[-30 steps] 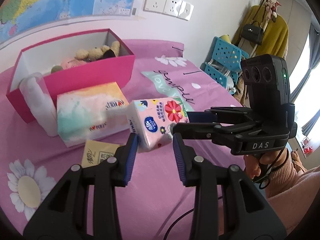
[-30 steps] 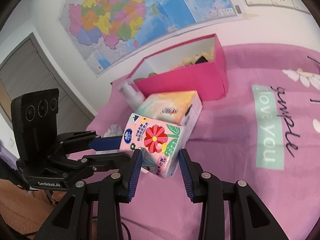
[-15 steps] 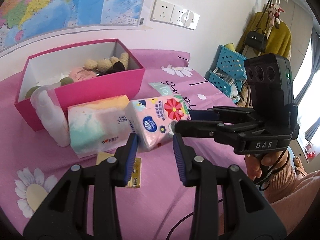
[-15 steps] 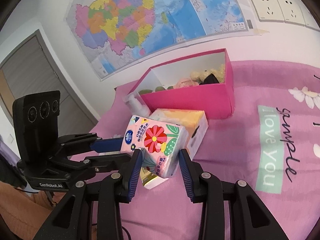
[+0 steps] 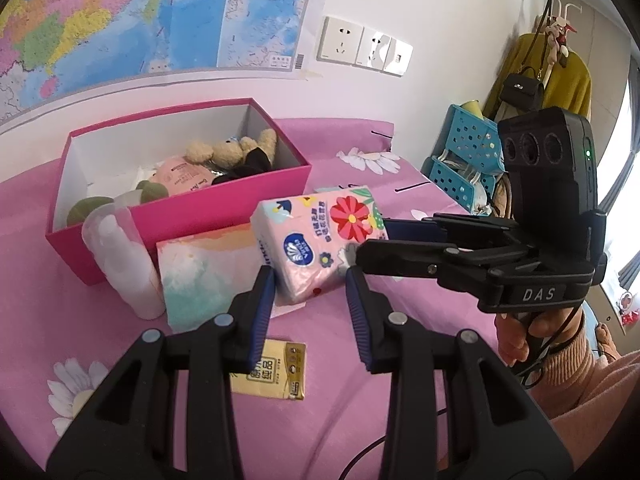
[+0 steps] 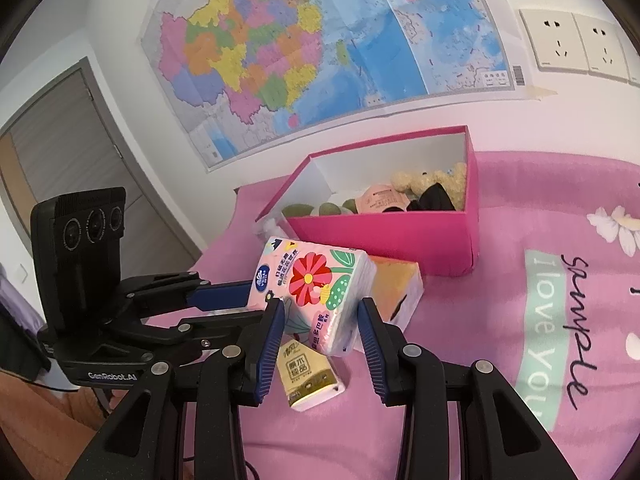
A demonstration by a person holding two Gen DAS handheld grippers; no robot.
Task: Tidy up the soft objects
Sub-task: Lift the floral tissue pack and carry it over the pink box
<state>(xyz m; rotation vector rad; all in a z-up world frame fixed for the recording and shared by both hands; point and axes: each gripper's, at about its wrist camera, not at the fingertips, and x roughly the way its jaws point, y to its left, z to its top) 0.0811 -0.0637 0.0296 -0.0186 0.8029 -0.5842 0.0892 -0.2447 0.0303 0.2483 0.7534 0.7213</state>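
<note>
You hold the flowered tissue pack (image 6: 316,292) pinched between both grippers, right (image 6: 320,320) and left (image 5: 310,290), in the air just in front of the pink box (image 5: 180,216). If either one slackens, the soft pack may sag and drop short of the box.

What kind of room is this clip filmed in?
Probably a bedroom at home: a pink floral bedsheet covers the work surface, a wall map hangs above it, and a yellow coat with a handbag hangs in the corner.

White wall (image 5: 440,12), map (image 6: 320,40), sockets (image 5: 362,46); grey door (image 6: 60,128); blue crates (image 5: 464,160); bright window (image 5: 632,152).
</note>
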